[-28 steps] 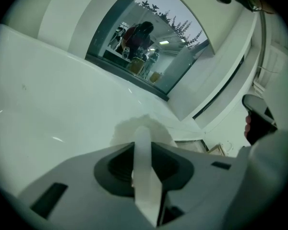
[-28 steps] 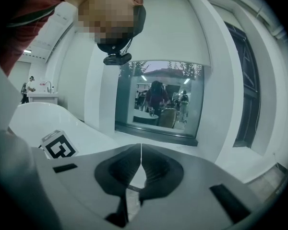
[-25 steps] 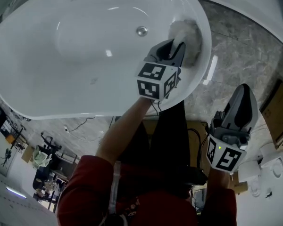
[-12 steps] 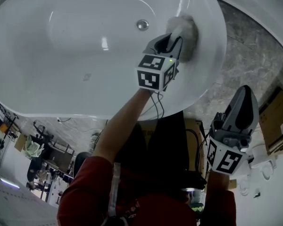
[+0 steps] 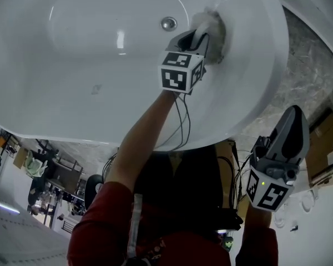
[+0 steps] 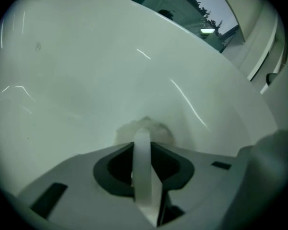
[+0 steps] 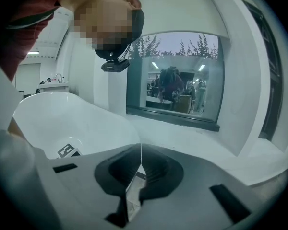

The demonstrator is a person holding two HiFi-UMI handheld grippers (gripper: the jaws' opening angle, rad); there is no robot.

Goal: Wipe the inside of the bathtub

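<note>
Fluffy white cloth (image 5: 215,26), pinched in the left claw (image 5: 201,36), sat against the glossy white bathtub (image 5: 100,65) inner wall beside the drain (image 5: 168,22), left arm (image 5: 144,143) outstretched; right claw (image 5: 293,118) pressed together, empty, outside the tub.

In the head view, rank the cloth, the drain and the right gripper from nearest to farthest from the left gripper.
1. Cloth, clamped in the left gripper.
2. Drain, just left, in the tub.
3. Right gripper, outside the tub, lower right.
</note>
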